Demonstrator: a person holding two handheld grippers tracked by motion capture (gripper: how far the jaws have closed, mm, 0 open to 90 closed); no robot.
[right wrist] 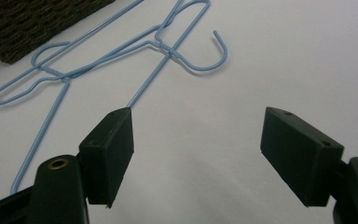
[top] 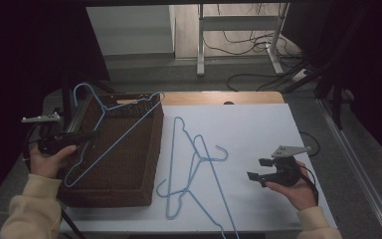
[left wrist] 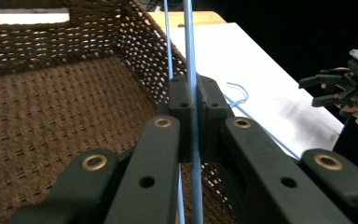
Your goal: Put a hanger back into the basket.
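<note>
L gripper (top: 82, 137) clamps hanger (top: 110, 130) wire over basket (top: 146, 149) — prob. to drop it in; R gripper (top: 259, 169) open, idle near hangers (top: 194, 164) on table (top: 258, 129).

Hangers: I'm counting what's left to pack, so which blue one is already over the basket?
The hanger clamped in the left claw, lying across the wicker basket. The other two hangers lie tangled on the white table.

Dim overall, black toward left and right edges of the high view; brightest on the white tabletop (top: 248, 129). Soft shadows only. Slightly grainy, near jaws blurred in both gripper views.
</note>
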